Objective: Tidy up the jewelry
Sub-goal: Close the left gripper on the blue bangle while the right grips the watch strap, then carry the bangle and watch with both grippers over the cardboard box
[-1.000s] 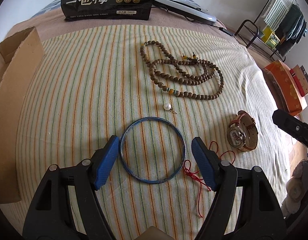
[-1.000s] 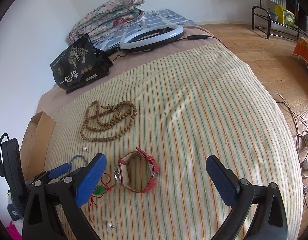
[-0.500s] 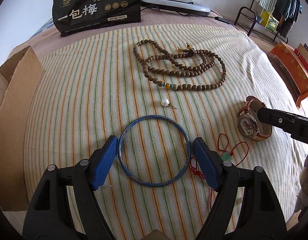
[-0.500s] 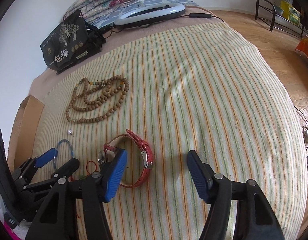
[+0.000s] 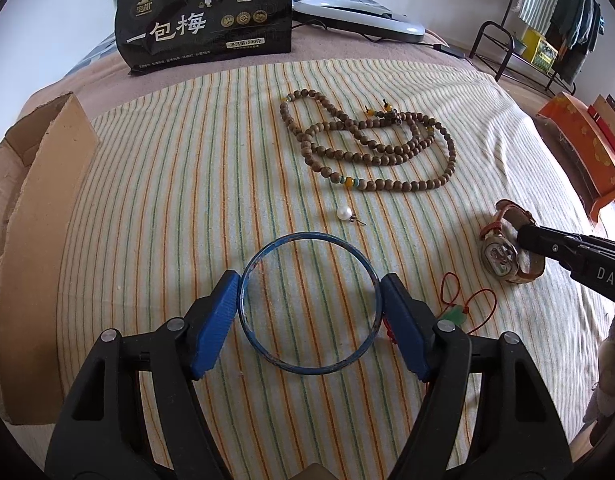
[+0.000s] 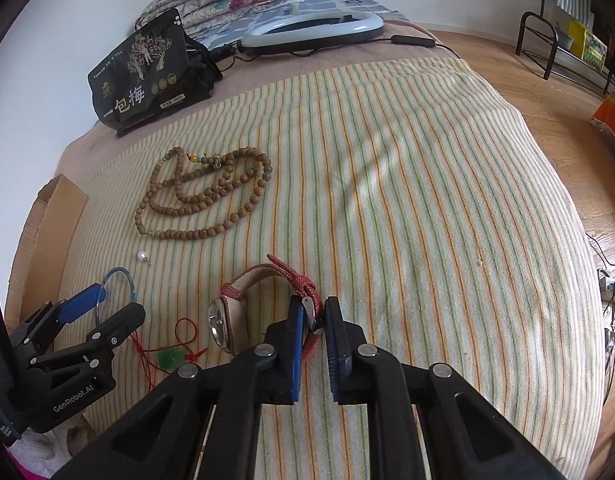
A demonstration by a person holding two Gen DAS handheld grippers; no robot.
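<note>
Jaws of the right gripper [image 6: 315,320] were clamped on the red strap of the wristwatch [image 6: 243,320], on the striped cloth [image 6: 407,200]. The blue bangle [image 5: 309,304] was bracketed by the closing left gripper [image 5: 309,306], pads apparently touching its rim. Wooden beads [image 5: 367,144] lay beyond.

The black pouch [image 5: 205,20] standing at the far edge of the striped cloth [image 5: 187,200] carries large white characters "一包梅" across its front, under a drawing of trees; a small pale label just right of them reads roughly "净含量:500克". The smaller print around it is too fine to read. Nearer than the pouch, the left gripper [image 6: 103,304] bears "GenRobot.AI" on its black body, and the right gripper [image 5: 525,236] shows the letters "DAS" at the frame's edge.
</note>
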